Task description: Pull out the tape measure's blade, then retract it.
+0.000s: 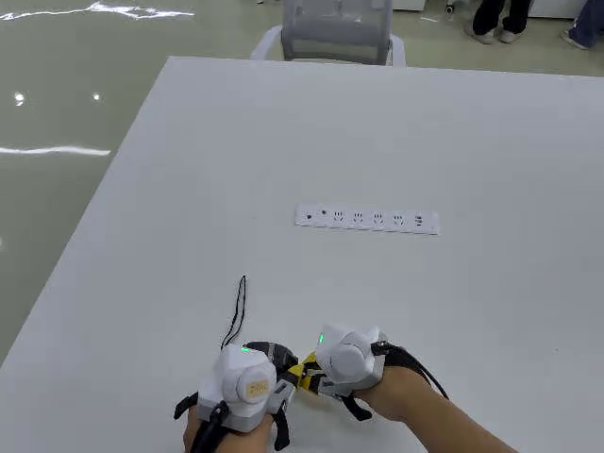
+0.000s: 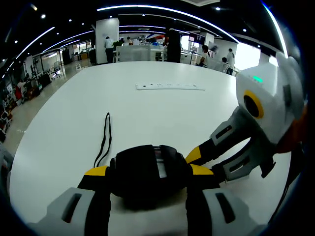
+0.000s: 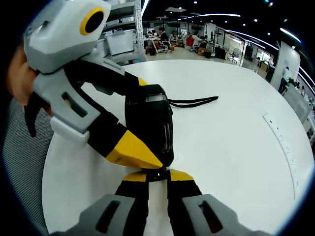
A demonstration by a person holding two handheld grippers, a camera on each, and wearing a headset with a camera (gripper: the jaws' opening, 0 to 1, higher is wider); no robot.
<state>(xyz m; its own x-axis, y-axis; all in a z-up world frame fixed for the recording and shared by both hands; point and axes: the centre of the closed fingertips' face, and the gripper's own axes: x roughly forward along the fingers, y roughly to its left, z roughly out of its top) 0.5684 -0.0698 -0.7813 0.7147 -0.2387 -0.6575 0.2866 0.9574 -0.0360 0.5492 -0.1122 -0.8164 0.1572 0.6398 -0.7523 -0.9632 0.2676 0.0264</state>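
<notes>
A black tape measure (image 2: 147,179) lies on the white table (image 1: 377,132) near its front edge. My left gripper (image 2: 146,170) is shut on the case, a yellow-tipped jaw on each side. From the right, my right gripper (image 3: 157,175) meets the case's edge, its jaws pinched on the small dark blade tip (image 3: 157,172). No length of blade shows between case and tip. In the head view the left gripper (image 1: 271,370) and the right gripper (image 1: 304,371) are almost touching. The case's black wrist strap (image 1: 236,310) trails away over the table.
A white power strip (image 1: 367,219) lies across the table's middle, well beyond the grippers. A grey chair (image 1: 335,28) stands at the far edge, with a person's legs (image 1: 498,19) behind it. The table's left edge (image 1: 104,198) drops to a glossy floor.
</notes>
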